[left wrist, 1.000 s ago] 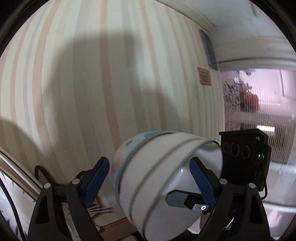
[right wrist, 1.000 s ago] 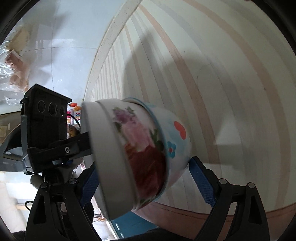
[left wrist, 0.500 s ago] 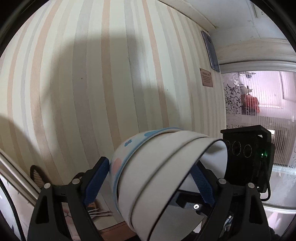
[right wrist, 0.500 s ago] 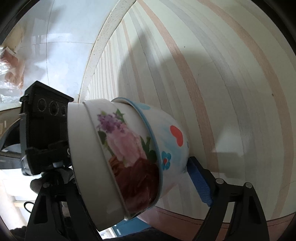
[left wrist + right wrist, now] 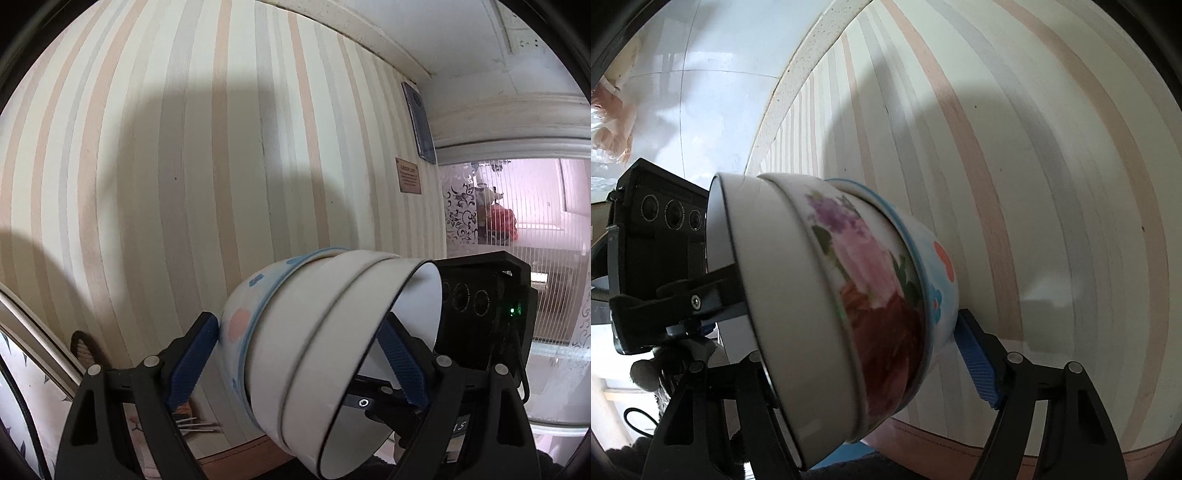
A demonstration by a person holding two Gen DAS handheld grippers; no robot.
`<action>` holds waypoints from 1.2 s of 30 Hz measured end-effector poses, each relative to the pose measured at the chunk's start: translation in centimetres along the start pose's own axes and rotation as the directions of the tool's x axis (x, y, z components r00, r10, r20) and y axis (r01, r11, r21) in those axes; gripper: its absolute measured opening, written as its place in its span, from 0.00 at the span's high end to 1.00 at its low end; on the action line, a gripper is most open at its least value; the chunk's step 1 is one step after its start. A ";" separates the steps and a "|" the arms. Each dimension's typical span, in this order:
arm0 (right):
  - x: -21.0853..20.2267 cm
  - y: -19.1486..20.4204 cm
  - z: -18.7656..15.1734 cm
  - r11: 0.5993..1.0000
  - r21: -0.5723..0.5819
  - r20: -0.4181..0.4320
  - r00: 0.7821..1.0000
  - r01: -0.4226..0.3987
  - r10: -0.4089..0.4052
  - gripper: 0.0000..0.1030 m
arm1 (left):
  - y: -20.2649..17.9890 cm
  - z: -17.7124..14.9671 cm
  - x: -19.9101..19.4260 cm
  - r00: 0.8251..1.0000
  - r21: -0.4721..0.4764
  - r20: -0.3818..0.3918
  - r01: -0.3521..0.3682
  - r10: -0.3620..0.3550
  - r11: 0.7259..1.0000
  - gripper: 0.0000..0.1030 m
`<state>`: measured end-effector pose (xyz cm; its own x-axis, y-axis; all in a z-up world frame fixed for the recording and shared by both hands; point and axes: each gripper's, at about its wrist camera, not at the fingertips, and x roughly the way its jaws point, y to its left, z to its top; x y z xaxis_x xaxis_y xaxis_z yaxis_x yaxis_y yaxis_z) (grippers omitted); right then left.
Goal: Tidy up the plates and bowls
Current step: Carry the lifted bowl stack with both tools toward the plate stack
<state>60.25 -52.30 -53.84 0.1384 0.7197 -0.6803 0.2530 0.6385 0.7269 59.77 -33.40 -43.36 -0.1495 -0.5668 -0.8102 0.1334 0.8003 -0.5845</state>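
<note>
Left wrist view first: the left gripper [image 5: 295,363] has its blue-padded fingers [image 5: 190,360] spread wide around a stack of nested bowls [image 5: 325,354], which is tipped on its side in mid-air with the open mouth facing right. The left pad touches the base of the outermost bowl with blue trim and a pink spot [image 5: 240,325], while the right pad sits inside the mouth of the white bowl [image 5: 399,317], so it's gripping the stack end to end. Just right of the stack is the other gripper's black camera box [image 5: 480,302] with a green light on. Behind everything is a striped wall [image 5: 166,166], with a small plaque [image 5: 408,180] and a frosted window [image 5: 517,229] far right. Now the right wrist view: the right gripper [image 5: 857,360] also straddles the same stack, here showing the flowered bowl [image 5: 864,280] nested between the plain white one on the left and the blue-rimmed one with an orange heart [image 5: 942,266] on the right. Its right blue pad [image 5: 975,369] presses the base; the left finger is hidden behind the rim, so I can't tell exactly how it sits there.
</note>
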 end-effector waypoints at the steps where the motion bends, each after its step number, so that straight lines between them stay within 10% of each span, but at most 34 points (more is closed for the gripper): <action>1: 0.1 0.2 0.2 1.000 -0.006 -0.001 1.000 0.005 -0.005 0.25 | 0.1 -0.1 -0.1 1.000 0.002 -0.001 -0.002 0.002 1.000 0.16; 36: -1.1 0.5 3.8 0.993 -0.113 0.000 1.000 0.013 -0.013 0.32 | 1.5 -0.5 -0.1 0.995 -0.113 0.086 0.052 -0.043 0.992 0.15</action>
<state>63.87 -53.84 -53.09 0.1349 0.7112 -0.6899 0.1447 0.6747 0.7238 59.50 -32.02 -44.11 -0.0706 -0.6153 -0.7851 0.0141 0.7864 -0.6176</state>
